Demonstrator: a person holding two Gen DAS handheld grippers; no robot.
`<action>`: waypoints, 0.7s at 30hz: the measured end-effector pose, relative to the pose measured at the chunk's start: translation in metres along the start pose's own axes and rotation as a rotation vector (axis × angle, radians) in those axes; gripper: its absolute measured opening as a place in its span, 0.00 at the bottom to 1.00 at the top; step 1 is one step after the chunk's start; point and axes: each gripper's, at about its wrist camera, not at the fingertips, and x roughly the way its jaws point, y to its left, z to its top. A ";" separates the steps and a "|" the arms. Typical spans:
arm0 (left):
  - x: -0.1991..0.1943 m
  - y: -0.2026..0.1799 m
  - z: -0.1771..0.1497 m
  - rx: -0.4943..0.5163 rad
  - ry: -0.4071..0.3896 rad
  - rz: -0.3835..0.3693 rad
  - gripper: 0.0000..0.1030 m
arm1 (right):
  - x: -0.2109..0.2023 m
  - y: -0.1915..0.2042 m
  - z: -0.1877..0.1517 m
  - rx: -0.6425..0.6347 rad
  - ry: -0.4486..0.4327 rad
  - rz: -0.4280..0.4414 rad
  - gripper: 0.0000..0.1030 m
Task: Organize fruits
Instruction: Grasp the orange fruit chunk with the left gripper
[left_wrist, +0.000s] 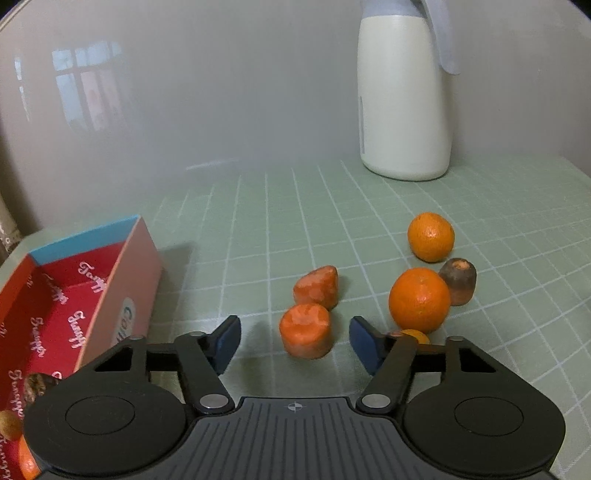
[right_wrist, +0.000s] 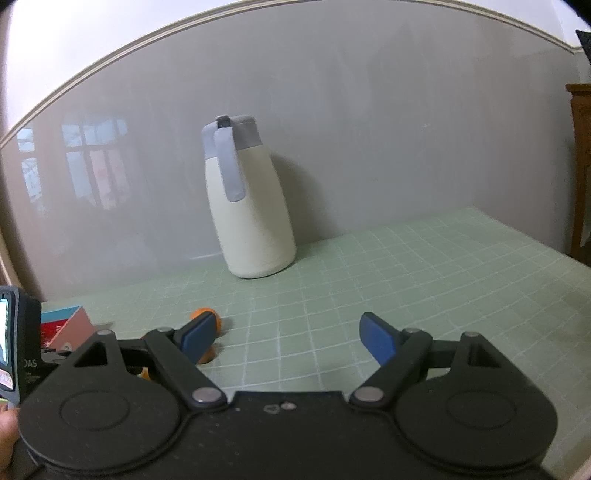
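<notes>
Green mat (left_wrist: 295, 221); red box (left_wrist: 55, 295) holds nuts (left_wrist: 9, 424).

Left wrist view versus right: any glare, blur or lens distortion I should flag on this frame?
Left wrist view: the wall mirrors a window and looks hazy at its base; carrot piece and oranges are sharp with soft shadows. Right wrist view: fisheye bends the wall trim into an arc; the window reflection shows again; the jug leans.
</notes>
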 end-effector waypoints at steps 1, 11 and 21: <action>0.000 0.000 0.000 -0.006 -0.004 -0.001 0.60 | 0.000 -0.001 0.000 0.001 -0.001 -0.010 0.82; 0.003 -0.002 0.001 -0.039 -0.006 -0.036 0.31 | 0.000 0.000 -0.002 0.003 0.010 -0.003 0.82; -0.003 0.003 0.000 -0.067 -0.015 -0.037 0.30 | 0.002 -0.003 -0.002 0.004 -0.009 -0.048 0.82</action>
